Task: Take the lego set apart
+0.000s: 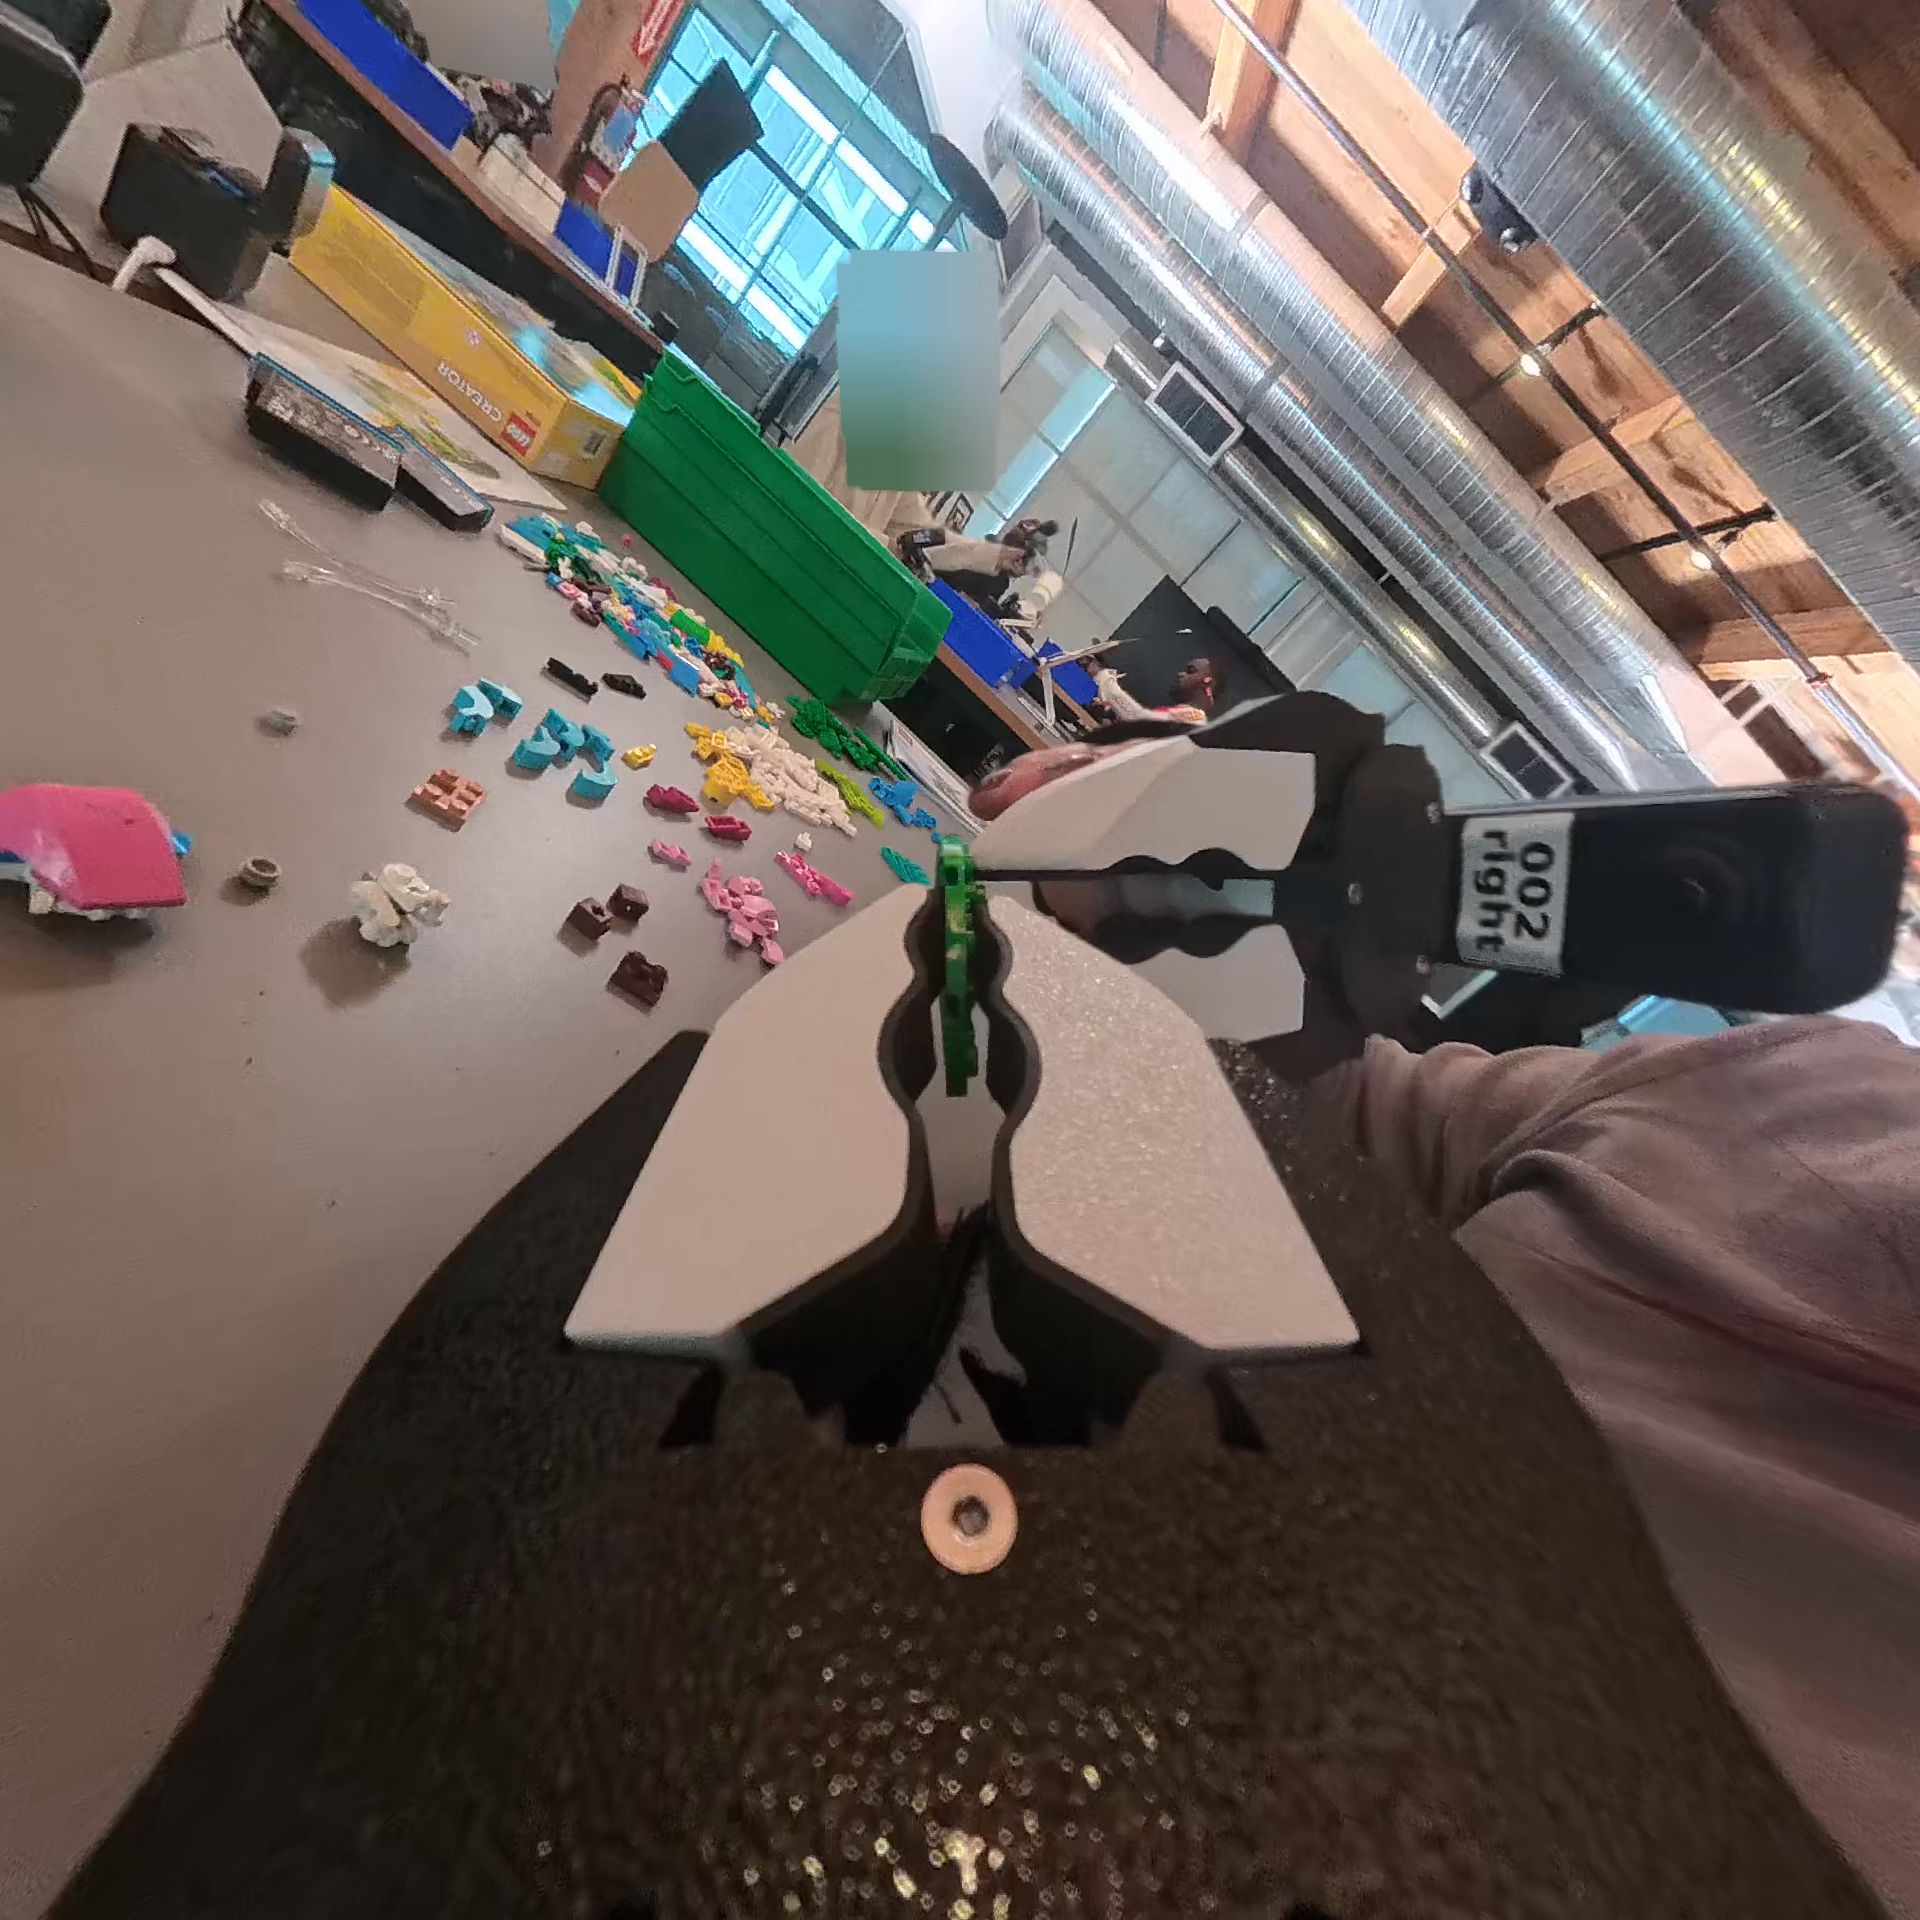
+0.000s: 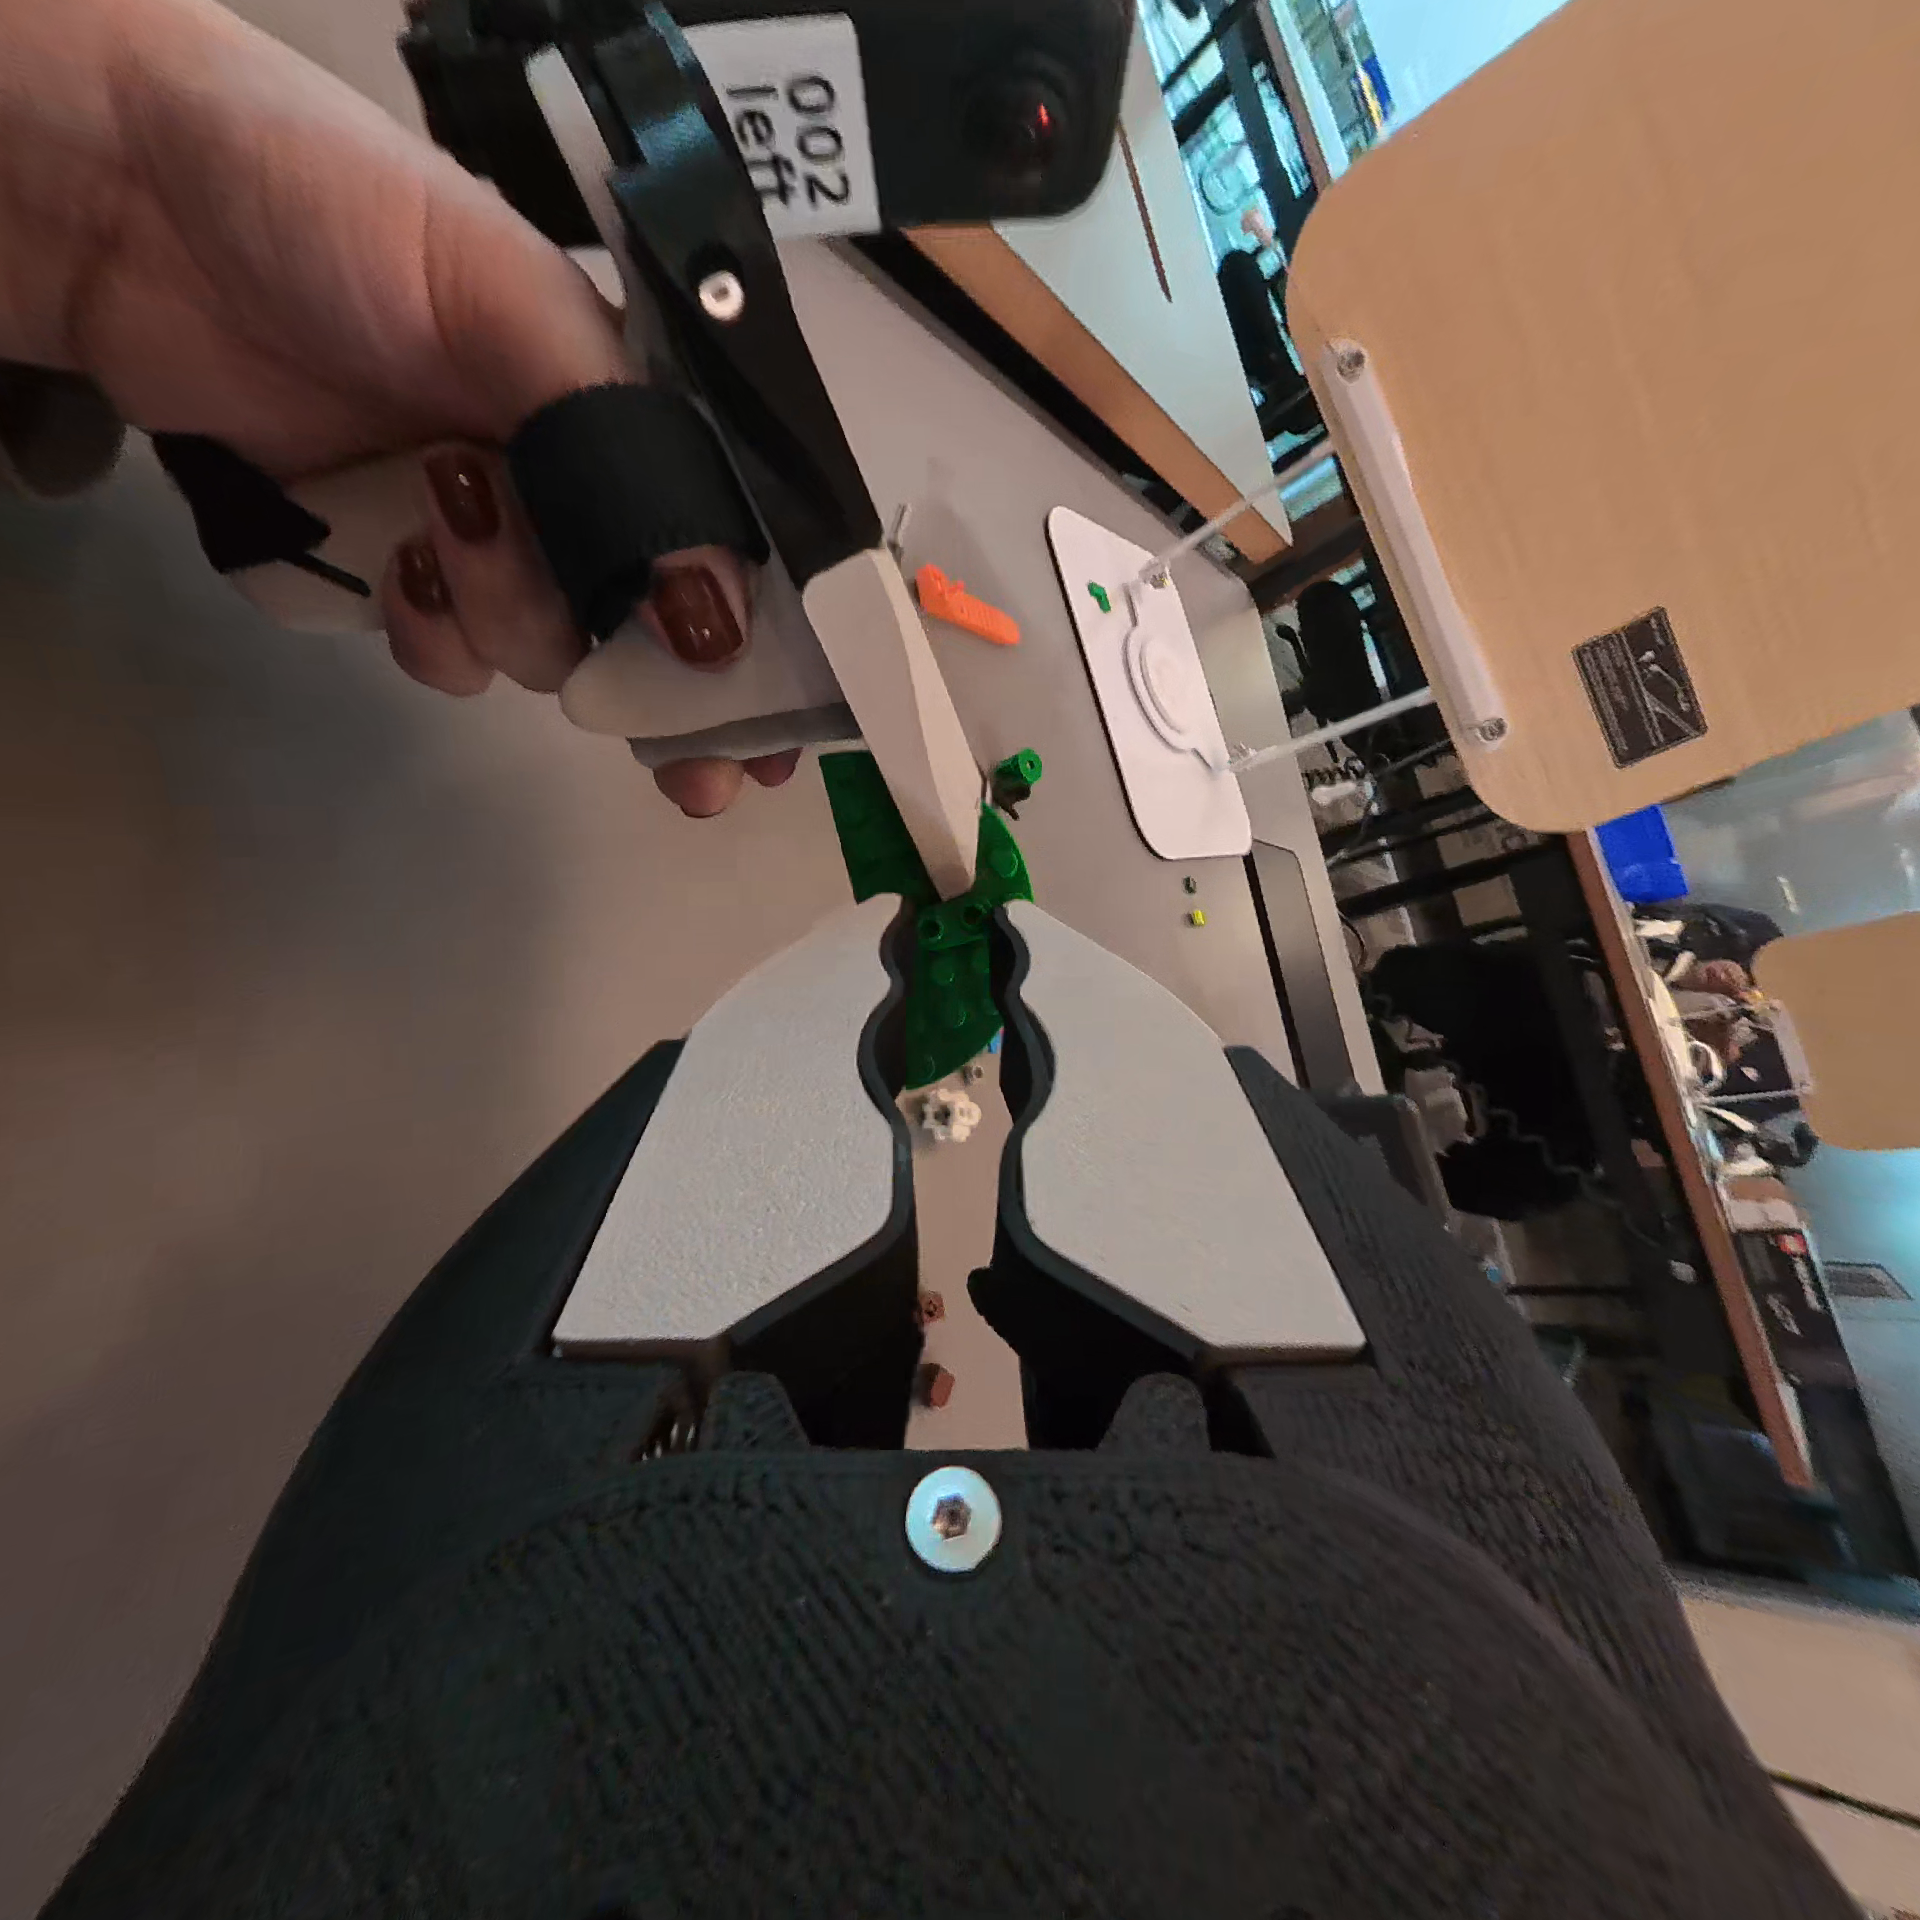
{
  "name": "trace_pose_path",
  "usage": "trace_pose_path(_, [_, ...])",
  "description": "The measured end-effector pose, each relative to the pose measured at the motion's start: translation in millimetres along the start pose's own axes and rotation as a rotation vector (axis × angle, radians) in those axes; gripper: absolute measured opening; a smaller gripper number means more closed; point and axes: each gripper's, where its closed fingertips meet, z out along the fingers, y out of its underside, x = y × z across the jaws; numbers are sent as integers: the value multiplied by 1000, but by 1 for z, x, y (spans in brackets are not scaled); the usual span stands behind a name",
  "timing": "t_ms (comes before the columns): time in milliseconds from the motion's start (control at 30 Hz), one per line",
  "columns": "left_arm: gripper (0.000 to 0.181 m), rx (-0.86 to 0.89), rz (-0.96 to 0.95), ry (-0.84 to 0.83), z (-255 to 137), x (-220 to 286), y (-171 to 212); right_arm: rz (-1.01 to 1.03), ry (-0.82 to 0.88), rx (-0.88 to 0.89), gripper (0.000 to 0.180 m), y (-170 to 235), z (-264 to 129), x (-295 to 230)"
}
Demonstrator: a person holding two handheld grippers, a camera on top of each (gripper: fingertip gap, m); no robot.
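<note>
Both tongs clamped on the same green plate stack (image 1: 958, 966), held in the air over the surface (image 1: 156, 1091). Left tongs (image 1: 956, 935) grip it edge-on; right tongs (image 2: 961, 935) pinch the far end at right angles. Pull apart across plate faces.

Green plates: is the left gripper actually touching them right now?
Touching. The left wrist view shows the left gripper with both fingers pressed against the edge-on green plates, no gap either side. The right gripper grips them too.
</note>
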Motion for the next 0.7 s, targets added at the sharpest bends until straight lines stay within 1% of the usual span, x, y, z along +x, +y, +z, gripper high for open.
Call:
trace_pose_path(167, [4, 43, 42, -18, -1, -2, -7, 115, 27, 25, 11, -3, 3, 6])
trace_pose_path(333, [4, 55, 109, -94, -4, -11, -9, 145, 122, 34, 10, 0, 11, 7])
trace_pose_path(400, [4, 67, 153, -134, -4, -13, -12, 197, 144, 51, 10, 1, 13, 9])
trace_pose_path(500, [4, 52, 161, -134, -6, -15, -10, 337, 73, 113, 9, 0, 15, 7])
trace_pose_path(533, [4, 54, 141, -120, -7, -16, -10, 393, 30, 145, 1, -1, 14, 6])
trace_pose_path(600, [4, 60, 104, -68, -9, -15, -9, 493, -50, 199, 0, -3, 12, 4])
trace_pose_path(667, [4, 76, 82, -41, -13, -14, -12, 498, -87, 193, 0, 1, 12, 1])
trace_pose_path(700, [4, 72, 86, -61, -13, -17, -11, 487, -87, 172, 0, 4, 14, -1])
